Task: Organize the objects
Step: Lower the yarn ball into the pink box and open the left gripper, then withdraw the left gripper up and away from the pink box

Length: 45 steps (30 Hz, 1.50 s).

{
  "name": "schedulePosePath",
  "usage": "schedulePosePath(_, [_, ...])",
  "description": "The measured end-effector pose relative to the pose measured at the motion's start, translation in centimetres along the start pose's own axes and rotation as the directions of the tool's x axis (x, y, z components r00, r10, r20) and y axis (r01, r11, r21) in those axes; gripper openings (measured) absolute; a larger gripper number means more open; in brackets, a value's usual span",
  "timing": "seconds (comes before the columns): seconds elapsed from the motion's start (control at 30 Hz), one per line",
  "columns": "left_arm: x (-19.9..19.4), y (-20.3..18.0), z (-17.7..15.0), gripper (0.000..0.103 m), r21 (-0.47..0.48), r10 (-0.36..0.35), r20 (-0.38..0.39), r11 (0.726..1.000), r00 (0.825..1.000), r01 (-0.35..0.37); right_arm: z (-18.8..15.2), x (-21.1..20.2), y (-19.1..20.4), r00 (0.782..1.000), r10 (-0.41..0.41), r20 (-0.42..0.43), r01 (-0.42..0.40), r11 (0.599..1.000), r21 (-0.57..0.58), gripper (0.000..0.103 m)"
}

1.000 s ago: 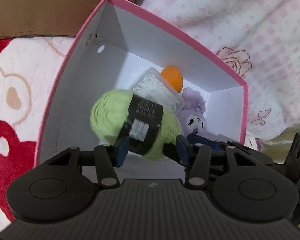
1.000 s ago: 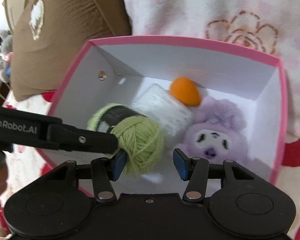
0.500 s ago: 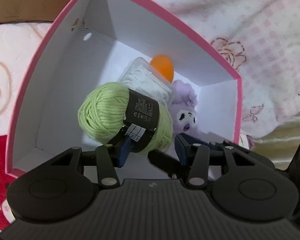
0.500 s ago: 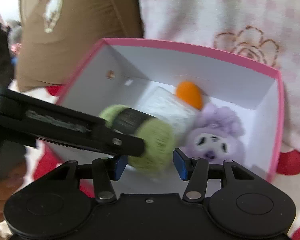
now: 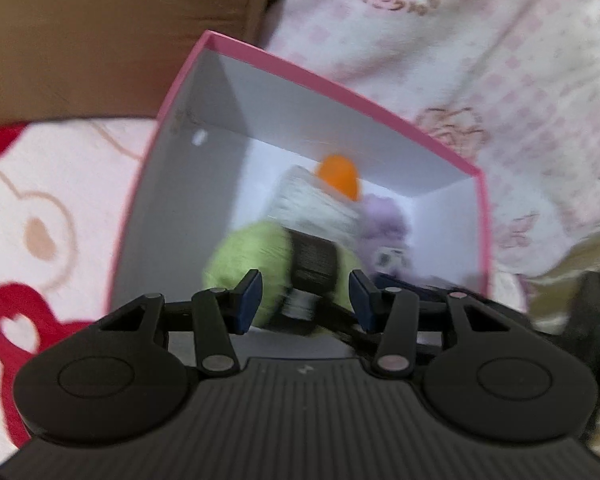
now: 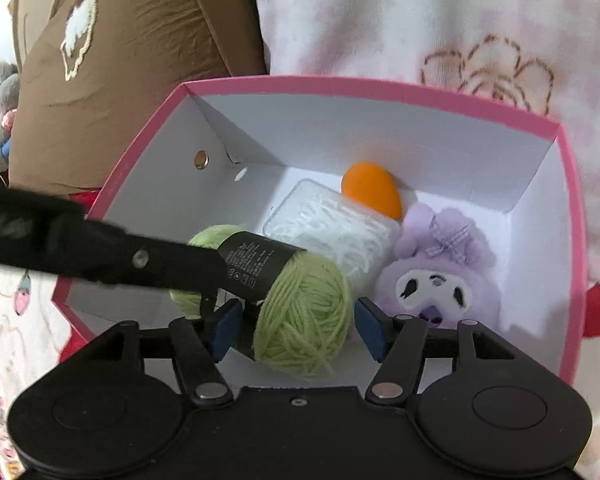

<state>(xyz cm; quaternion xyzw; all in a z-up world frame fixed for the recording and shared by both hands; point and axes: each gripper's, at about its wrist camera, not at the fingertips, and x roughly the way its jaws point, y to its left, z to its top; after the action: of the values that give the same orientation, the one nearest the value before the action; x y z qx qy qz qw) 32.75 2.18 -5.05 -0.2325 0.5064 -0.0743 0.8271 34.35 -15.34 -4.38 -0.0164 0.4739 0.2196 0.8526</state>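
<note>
Green yarn ball (image 6: 304, 304) nr pink box (image 6: 364, 88) front edge; left side bare.

Fuzzy green yarn (image 6: 304, 312) (matt paper band), smooth cardboard box (image 6: 420, 92)

Black plastic throughout. Left gripper (image 5: 304, 300): ribbed housing, round side discs, silver pivot screws, dark blue pads (image 5: 249, 299). Right gripper (image 6: 296, 328): smooth housing, same discs, screws, blue pads (image 6: 370, 330).

No words can be read from my cameras. The black label (image 6: 256, 266) around the green yarn ball (image 6: 304, 320) carries tiny white print and symbols, too small to make out.
</note>
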Motion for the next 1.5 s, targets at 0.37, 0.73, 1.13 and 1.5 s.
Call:
schedulePosePath(0.37, [2.9,-0.3,-0.7,0.048,0.063,0.017,0.000,0.998,1.000,-0.017,-1.4,-0.6,-0.4,1.000,0.022,0.011,-0.021,0.996,-0.081,0.060])
schedulePosePath(0.73, [4.0,-0.5,-1.0,0.047,-0.015,-0.034,-0.024,0.999,0.999,0.034,-1.7,-1.4,-0.7,0.998,-0.050,0.038,0.057,0.978,-0.200,0.044])
schedulePosePath(1.13, [-2.6,-2.7,-2.0,0.048,0.213,-0.013,-0.005,0.977,1.000,0.014,-2.9,-6.5,1.6,0.998,-0.025,0.062,0.036,0.983,-0.179,0.048])
schedulePosePath(1.5, [-10.2,-4.4,-4.9,0.054,0.308,0.036,-0.018,0.951,0.999,-0.029,-4.1,-14.3,4.6,0.991,-0.080,0.107,0.099,0.979,-0.179,0.065])
